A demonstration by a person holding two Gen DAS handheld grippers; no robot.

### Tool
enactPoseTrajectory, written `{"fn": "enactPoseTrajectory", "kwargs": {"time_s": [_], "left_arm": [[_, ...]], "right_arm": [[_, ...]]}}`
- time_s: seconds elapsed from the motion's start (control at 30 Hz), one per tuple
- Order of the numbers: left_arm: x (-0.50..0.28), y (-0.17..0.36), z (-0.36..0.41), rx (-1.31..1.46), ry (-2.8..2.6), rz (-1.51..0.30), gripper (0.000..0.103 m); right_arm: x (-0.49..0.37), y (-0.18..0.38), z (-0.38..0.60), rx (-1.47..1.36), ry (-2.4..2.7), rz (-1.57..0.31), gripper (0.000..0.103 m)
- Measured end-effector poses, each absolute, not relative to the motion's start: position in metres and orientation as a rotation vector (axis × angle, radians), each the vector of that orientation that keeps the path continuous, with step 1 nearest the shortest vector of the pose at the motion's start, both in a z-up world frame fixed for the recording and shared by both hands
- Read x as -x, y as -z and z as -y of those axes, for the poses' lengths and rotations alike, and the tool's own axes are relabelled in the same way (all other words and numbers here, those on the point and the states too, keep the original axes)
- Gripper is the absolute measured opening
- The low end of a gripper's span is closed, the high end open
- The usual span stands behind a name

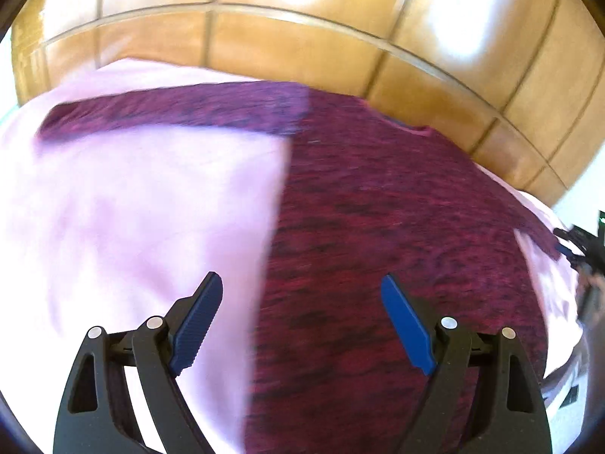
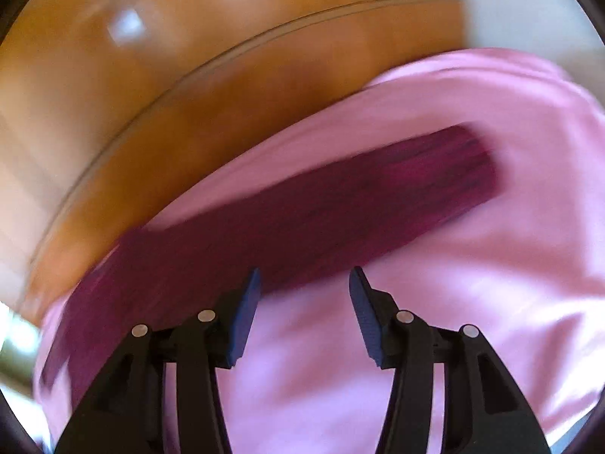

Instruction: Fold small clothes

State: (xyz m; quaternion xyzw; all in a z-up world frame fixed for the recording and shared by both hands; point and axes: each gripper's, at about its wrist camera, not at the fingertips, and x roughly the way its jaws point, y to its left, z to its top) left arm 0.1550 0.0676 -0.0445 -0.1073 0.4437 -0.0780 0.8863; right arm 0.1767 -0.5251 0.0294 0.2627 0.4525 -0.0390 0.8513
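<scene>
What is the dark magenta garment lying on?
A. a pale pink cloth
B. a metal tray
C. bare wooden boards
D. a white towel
A: the magenta garment is spread flat over a pale pink cloth, which shows on both sides of it, with tan tiled floor beyond.

I see the shirt (image 1: pixel 378 227) lying flat on the sheet (image 1: pixel 132 227), one sleeve (image 1: pixel 170 113) stretched out to its left. Beyond the sheet's far edge lies the tiled floor (image 1: pixel 302 38). My left fingers (image 1: pixel 204 317) hang above the shirt's left edge.
</scene>
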Motion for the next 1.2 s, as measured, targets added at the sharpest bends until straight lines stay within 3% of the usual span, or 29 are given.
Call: {"fn": "enactPoseTrajectory", "kwargs": {"time_s": [0.07,0.23,0.3,0.37,0.43,0.5,0.67,0.77,0.83,0.87,0.93,1.0,1.03,1.07,1.2], "left_arm": [[-0.150,0.050,-0.080,0.226,0.144,-0.932,0.082],[-0.137,0.068,-0.082,0.250,0.215,-0.997,0.066],[-0.132,0.075,-0.075,0.237,0.253,-1.023,0.048],[-0.127,0.081,-0.069,0.233,0.289,-1.037,0.028],[-0.121,0.080,-0.065,0.210,0.290,-1.020,0.021],[-0.118,0.077,-0.064,0.215,0.300,-1.009,0.015],[-0.106,0.061,-0.070,0.245,0.343,-0.987,0.013],[-0.101,0.072,-0.067,0.200,0.315,-1.023,0.014],[-0.104,0.077,-0.065,0.192,0.298,-1.045,0.020],[-0.104,0.074,-0.065,0.191,0.288,-1.042,0.023],[-0.102,0.061,-0.068,0.169,0.286,-1.002,0.023],[-0.102,0.048,-0.070,0.159,0.264,-0.948,0.041],[-0.103,0.040,-0.072,0.178,0.255,-0.906,0.052],[-0.106,0.036,-0.072,0.191,0.256,-0.887,0.055],[-0.132,0.027,-0.053,0.216,0.285,-0.861,0.055]], "right_arm": [[-0.163,-0.024,0.481,-0.535,-0.055,-1.015,0.048],[-0.117,-0.003,0.406,-0.464,-0.205,-1.161,0.048],[-0.103,0.002,0.397,-0.458,-0.216,-1.189,0.046],[-0.094,0.004,0.392,-0.475,-0.224,-1.200,0.042],[-0.081,0.000,0.383,-0.449,-0.239,-1.200,0.025],[-0.081,-0.007,0.376,-0.388,-0.229,-1.195,0.017],[-0.080,-0.035,0.384,-0.269,-0.225,-1.140,0.013],[-0.083,-0.017,0.379,-0.248,-0.216,-1.198,0.013],[-0.087,-0.004,0.376,-0.241,-0.202,-1.225,0.014],[-0.087,-0.003,0.380,-0.271,-0.202,-1.224,0.016],[-0.092,-0.008,0.394,-0.356,-0.205,-1.204,0.030],[-0.098,-0.016,0.415,-0.391,-0.149,-1.141,0.051],[-0.103,-0.018,0.430,-0.429,-0.114,-1.112,0.051],[-0.109,-0.021,0.450,-0.487,-0.076,-1.078,0.051],[-0.134,-0.017,0.550,-0.763,0.129,-0.911,0.053]]}}
